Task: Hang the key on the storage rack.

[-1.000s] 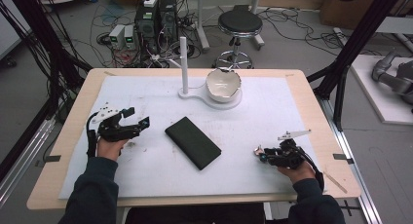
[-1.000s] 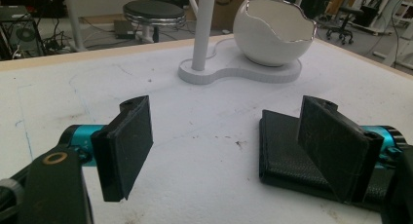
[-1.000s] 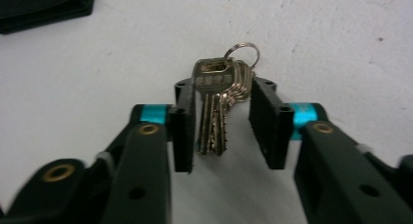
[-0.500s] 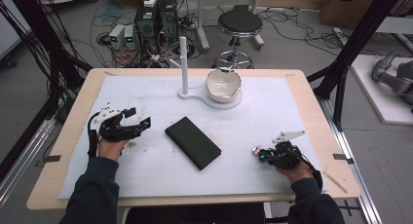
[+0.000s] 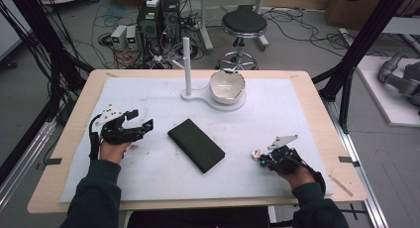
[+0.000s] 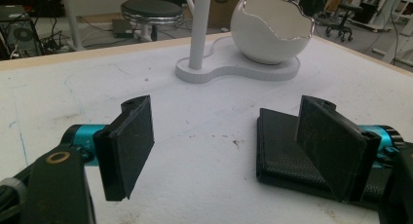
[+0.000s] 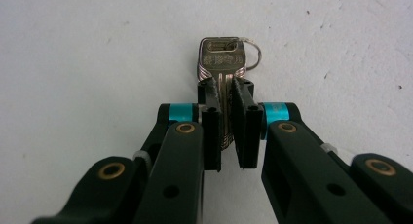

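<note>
Right gripper (image 7: 225,95) clamped on a small silver key (image 7: 221,63), jaws just squeezed together with the key between them. Key blade pinched flat between the black pads (image 7: 210,121), key head sticking out past the tips. Thin wire ring (image 7: 252,52) looped through the key head. Key held just over the white mat (image 7: 73,48).

In the high view, right gripper (image 5: 261,158) and key (image 5: 256,153) to the right of the black phone (image 5: 196,144), a little nearer the person, well apart from it. Grey three-cornered plate (image 5: 282,140) on top of the right gripper. Right hand (image 5: 292,168) and dark sleeve (image 5: 317,208) behind it, near the table's front edge.

Left gripper (image 5: 141,123) to the left of the black phone, near it but not touching. Jaws spread wide, nothing between them. Left hand (image 5: 113,147) resting on the white mat.

In the left gripper view, two black pads (image 6: 127,145) far apart, bare mat in the gap. Black phone (image 6: 280,146) lying flat behind the right-hand jaw.

Past the black phone, toward the far side of the table: white egg-shaped bowl (image 5: 227,86) with a broken-looking rim, sitting on a flat white base (image 5: 195,95). White post (image 5: 187,64) standing straight up on the same base, beside the bowl.

Round black stool (image 5: 243,25) on the floor behind the wooden table (image 5: 317,119).
</note>
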{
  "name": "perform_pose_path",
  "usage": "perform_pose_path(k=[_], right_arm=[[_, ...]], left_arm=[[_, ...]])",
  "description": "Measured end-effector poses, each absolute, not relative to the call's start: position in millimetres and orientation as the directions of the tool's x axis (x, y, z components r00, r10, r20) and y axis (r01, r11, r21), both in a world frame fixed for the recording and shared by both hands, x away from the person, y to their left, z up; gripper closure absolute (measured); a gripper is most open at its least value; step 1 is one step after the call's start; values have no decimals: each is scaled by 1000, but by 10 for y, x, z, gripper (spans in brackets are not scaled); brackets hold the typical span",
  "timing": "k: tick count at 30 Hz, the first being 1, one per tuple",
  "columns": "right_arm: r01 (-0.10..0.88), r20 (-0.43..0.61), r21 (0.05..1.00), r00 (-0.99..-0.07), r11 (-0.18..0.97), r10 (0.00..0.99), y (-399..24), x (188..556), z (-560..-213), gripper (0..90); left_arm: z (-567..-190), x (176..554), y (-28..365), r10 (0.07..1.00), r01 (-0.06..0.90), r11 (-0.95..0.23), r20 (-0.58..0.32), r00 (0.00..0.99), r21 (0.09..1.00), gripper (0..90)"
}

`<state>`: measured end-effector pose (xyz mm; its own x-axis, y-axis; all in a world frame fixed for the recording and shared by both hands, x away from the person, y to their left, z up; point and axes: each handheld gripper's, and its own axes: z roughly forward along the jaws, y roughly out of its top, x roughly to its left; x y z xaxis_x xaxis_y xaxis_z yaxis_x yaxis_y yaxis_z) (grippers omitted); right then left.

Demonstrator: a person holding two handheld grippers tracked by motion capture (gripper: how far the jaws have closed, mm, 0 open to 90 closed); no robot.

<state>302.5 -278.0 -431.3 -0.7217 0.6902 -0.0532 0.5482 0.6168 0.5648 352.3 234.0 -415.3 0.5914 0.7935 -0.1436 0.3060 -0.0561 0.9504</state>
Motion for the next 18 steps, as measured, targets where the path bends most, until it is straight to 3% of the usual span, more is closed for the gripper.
perform_pose_path(k=[9, 18], right_arm=[[546, 28, 646, -716, 534, 698, -2820, 3084, -4264, 845], [558, 165, 739, -694, 377, 701, -2967, 3106, -4163, 845]], left_arm=[[-4158, 3519, 2335, 794, 307, -55, -144, 590, 950, 220], [-4160, 3513, 2333, 792, 310, -56, -146, 592, 949, 221]])
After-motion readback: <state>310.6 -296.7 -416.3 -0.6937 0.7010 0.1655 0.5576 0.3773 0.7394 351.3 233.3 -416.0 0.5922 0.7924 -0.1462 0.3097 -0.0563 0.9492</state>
